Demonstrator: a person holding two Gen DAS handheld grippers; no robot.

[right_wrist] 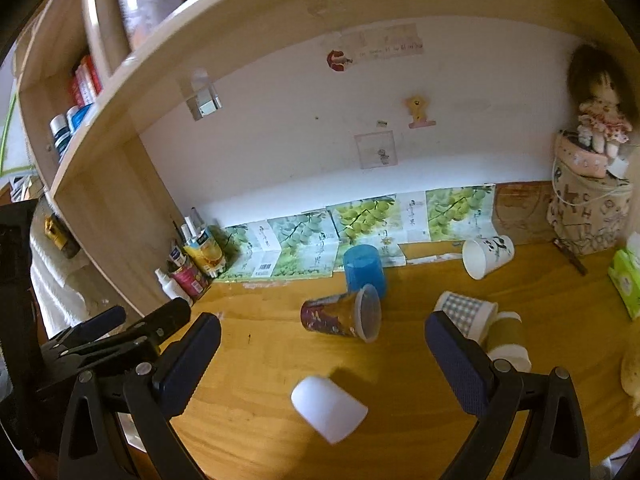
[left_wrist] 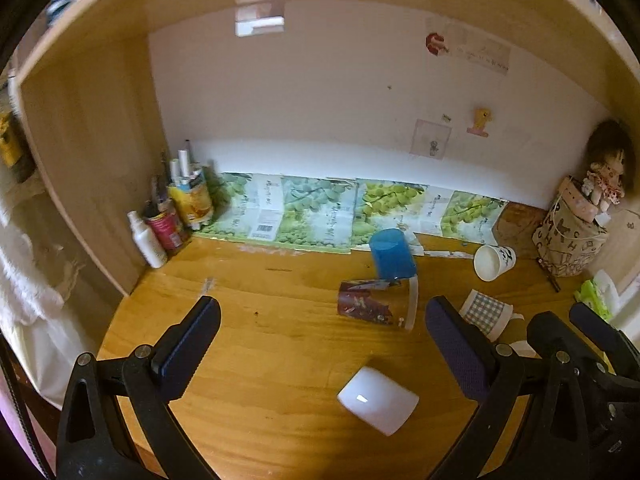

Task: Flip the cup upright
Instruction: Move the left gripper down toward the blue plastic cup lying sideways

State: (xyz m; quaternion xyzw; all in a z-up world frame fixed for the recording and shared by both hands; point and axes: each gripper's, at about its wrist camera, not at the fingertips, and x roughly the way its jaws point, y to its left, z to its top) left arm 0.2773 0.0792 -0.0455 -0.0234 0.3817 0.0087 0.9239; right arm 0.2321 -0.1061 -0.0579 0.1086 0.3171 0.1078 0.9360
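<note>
Several cups lie on the wooden desk (left_wrist: 260, 320). A plain white cup (left_wrist: 378, 400) (right_wrist: 328, 408) lies on its side nearest me, between the fingers of both views. A clear cup with a dark red sleeve (left_wrist: 376, 304) (right_wrist: 344, 314) lies on its side mid-desk. A blue cup (left_wrist: 392, 254) (right_wrist: 365, 268) stands upside down behind it. A white printed cup (left_wrist: 494, 262) (right_wrist: 486, 255), a checked cup (left_wrist: 486, 312) (right_wrist: 468, 314) and a brown-sleeved cup (right_wrist: 508, 340) lie at the right. My left gripper (left_wrist: 324, 344) and right gripper (right_wrist: 324, 348) are open, empty and above the desk.
Bottles and cans (left_wrist: 172, 216) (right_wrist: 192, 264) stand in the back left corner by the shelf wall (left_wrist: 92, 160). Grape-printed sheets (left_wrist: 320, 212) line the back wall. A fabric basket with a doll (left_wrist: 576, 236) (right_wrist: 588, 208) stands back right, a green tissue pack (right_wrist: 626, 276) beside it.
</note>
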